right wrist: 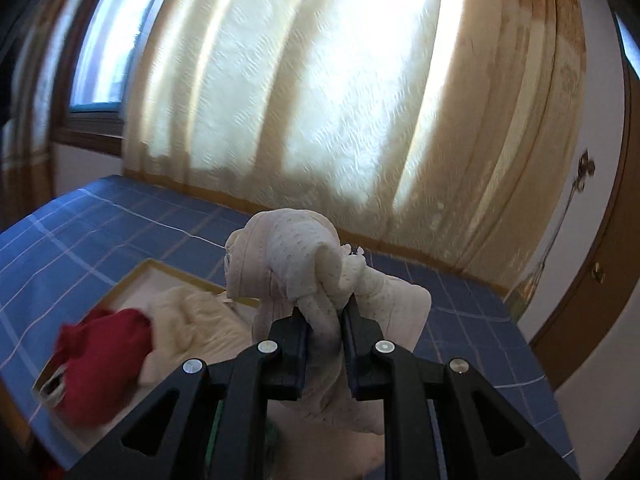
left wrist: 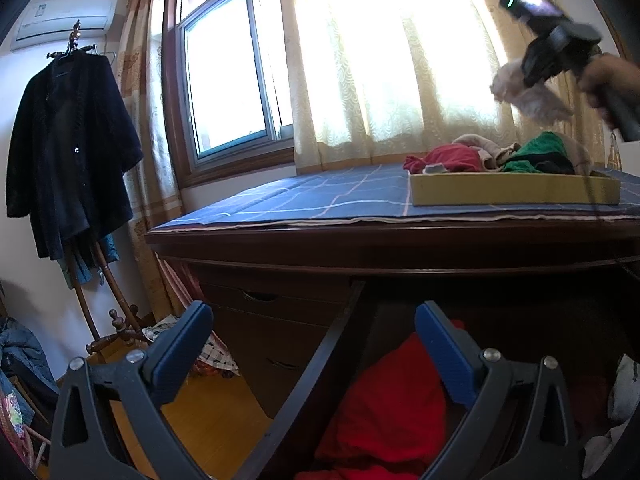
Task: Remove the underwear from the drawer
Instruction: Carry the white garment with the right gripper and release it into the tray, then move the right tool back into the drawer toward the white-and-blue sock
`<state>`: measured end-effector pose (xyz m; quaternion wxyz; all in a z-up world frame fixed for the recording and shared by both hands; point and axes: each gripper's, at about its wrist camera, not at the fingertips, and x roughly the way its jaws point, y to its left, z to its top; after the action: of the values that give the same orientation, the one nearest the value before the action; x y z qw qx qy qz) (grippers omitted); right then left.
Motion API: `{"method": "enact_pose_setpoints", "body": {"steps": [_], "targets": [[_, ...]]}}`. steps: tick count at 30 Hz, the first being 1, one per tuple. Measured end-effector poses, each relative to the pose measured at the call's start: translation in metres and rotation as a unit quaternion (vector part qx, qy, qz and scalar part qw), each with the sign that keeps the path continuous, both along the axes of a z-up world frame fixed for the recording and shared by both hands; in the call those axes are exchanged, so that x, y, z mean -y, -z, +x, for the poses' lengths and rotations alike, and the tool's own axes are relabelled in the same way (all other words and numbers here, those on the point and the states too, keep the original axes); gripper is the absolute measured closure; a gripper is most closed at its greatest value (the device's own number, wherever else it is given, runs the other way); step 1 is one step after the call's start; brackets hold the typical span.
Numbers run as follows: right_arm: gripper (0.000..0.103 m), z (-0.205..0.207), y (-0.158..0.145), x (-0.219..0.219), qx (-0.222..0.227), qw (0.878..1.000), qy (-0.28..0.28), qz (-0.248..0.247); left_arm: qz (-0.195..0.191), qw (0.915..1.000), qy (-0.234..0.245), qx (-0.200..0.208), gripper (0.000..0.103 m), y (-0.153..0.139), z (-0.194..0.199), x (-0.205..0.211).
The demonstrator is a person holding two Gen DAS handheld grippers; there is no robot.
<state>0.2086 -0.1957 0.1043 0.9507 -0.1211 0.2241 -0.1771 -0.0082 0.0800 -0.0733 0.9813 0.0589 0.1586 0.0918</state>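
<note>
My right gripper (right wrist: pixel 325 314) is shut on a pale cream piece of underwear (right wrist: pixel 296 248), bunched and hanging from its fingers above the cardboard tray (right wrist: pixel 132 280). In the left wrist view the same right gripper (left wrist: pixel 532 68) hangs high at the right with the pale underwear (left wrist: pixel 520 92) dangling over the tray (left wrist: pixel 512 190). My left gripper (left wrist: pixel 314 320) stands open over the open drawer (left wrist: pixel 320 360), with nothing between its fingers. A red garment (left wrist: pixel 392 400) lies in the drawer below it.
The tray holds red clothing (left wrist: pixel 444 158), green clothing (left wrist: pixel 536 152) and beige pieces. It rests on a blue checked cloth (left wrist: pixel 320 196) over a dark wooden dresser (left wrist: pixel 360 244). A coat rack (left wrist: pixel 68 140) stands left, and curtains (left wrist: pixel 400 60) hang behind.
</note>
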Motion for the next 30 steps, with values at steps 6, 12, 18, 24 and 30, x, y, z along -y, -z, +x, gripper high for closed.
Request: {"method": "enact_pose_setpoints", "body": {"steps": [6, 12, 18, 24, 30], "targets": [[0.086, 0.044, 0.031, 0.007, -0.055, 0.998, 0.034, 0.005, -0.01, 0.9999, 0.008, -0.004, 0.0, 0.0, 0.0, -0.003], [0.086, 0.065, 0.051, 0.003, -0.098, 0.995, 0.032, -0.003, -0.009, 0.9999, 0.008, -0.003, 0.0, 0.0, 0.001, -0.002], [0.08, 0.076, 0.058, 0.015, -0.139, 0.99, 0.023, 0.025, -0.009, 0.9999, 0.004, -0.003, 0.0, 0.0, 0.002, -0.001], [0.062, 0.06, 0.05, 0.01, -0.152, 0.988, -0.013, 0.024, -0.009, 1.0, 0.003, -0.002, 0.0, -0.001, 0.002, -0.002], [0.033, 0.003, 0.016, 0.005, -0.077, 0.994, -0.053, 0.06, -0.009, 1.0, 0.0, -0.003, 0.0, -0.001, 0.003, -0.003]]}}
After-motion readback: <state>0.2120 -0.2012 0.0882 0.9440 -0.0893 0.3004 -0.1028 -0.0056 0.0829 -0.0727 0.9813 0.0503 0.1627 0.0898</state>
